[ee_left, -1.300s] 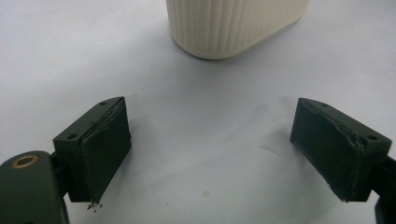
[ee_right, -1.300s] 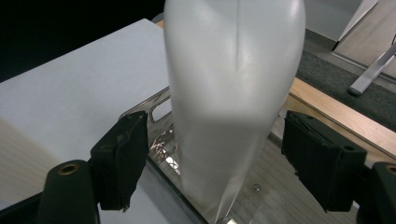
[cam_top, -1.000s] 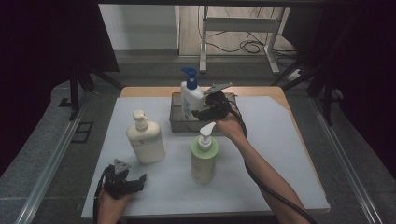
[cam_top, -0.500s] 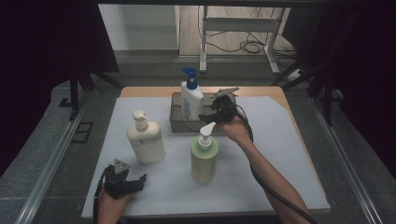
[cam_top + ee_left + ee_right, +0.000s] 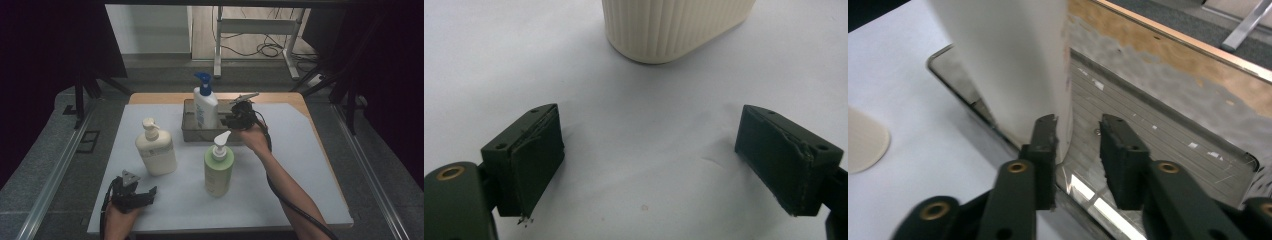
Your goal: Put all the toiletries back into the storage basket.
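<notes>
1. The right tool [image 5: 234,116] hangs over the metal tray [image 5: 188,134] at the far side of the tabletop [image 5: 310,165], held by the person's right hand [image 5: 255,137].
2. Its jaws have just been closing and now stand only a narrow gap apart. In the right gripper view nothing lies between them; the bare tray floor shows through the gap.
3. The white bottle with the blue pump [image 5: 205,107] stands upright in the tray, just to the left of the right tool [image 5: 1077,145]. In the right gripper view the bottle's [image 5: 1013,65] white wall rises right beside the left jaw, outside the gap; whether that jaw touches it I cannot tell.
4. The tray's [image 5: 1168,135] ribbed floor stretches ahead of and to the right of the right tool's jaws.
5. The green bottle [image 5: 218,167] stands upright on the tabletop, nearer the person than the right tool and just beside the right hand.
6. The left tool [image 5: 145,192] rests low at the near left of the tabletop, in the left hand [image 5: 117,220].
7. Its jaws stand wide apart in the left gripper view [image 5: 649,165], with only bare white tabletop [image 5: 649,150] between them.
8. The cream bottle [image 5: 155,147] stands upright just ahead of the left tool, apart from it; its ribbed base [image 5: 674,25] shows beyond the jaw tips.
</notes>
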Available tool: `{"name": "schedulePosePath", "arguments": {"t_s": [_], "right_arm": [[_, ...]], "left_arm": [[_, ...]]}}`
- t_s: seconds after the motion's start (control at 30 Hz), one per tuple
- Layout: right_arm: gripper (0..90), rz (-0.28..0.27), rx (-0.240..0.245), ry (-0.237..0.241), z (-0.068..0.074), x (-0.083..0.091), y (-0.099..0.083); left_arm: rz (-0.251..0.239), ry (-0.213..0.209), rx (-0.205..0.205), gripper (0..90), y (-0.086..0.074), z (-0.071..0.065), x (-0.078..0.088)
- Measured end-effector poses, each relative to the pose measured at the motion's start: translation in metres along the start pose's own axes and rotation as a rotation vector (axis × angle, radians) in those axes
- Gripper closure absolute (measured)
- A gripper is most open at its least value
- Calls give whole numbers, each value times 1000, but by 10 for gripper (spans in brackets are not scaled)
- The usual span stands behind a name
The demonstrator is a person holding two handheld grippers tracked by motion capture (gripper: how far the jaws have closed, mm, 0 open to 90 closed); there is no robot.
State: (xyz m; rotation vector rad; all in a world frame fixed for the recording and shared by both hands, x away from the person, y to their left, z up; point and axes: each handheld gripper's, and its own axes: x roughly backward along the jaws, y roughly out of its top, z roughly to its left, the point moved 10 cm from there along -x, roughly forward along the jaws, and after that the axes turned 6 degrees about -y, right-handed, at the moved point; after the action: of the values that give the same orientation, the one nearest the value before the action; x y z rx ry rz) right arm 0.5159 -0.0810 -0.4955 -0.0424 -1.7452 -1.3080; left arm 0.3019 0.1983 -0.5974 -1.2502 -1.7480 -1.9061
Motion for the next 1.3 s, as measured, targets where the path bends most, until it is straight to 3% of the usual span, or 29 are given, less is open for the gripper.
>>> {"name": "schedulePosePath", "arguments": {"t_s": [0.03, 0.17, 0.37, 0.77, 1.0, 1.3], "right_arm": [[806, 12, -15, 2, -1, -5, -1], [891, 35, -40, -8, -2, -17, -3], [895, 76, -68, -20, -2, -33, -4], [883, 135, -69, -38, 0, -55, -5], [874, 148, -96, -33, 0, -59, -7], [866, 165, -85, -31, 1, -61, -10]], "left_arm": [[0, 0, 0, 118, 0, 0, 0], [1, -2, 0, 118, 0, 0, 0], [1, -2, 0, 118, 0, 0, 0], [-3, -2, 3, 118, 0, 0, 0], [-1, -2, 2, 118, 0, 0, 0], [-1, -2, 1, 118, 0, 0, 0]]}}
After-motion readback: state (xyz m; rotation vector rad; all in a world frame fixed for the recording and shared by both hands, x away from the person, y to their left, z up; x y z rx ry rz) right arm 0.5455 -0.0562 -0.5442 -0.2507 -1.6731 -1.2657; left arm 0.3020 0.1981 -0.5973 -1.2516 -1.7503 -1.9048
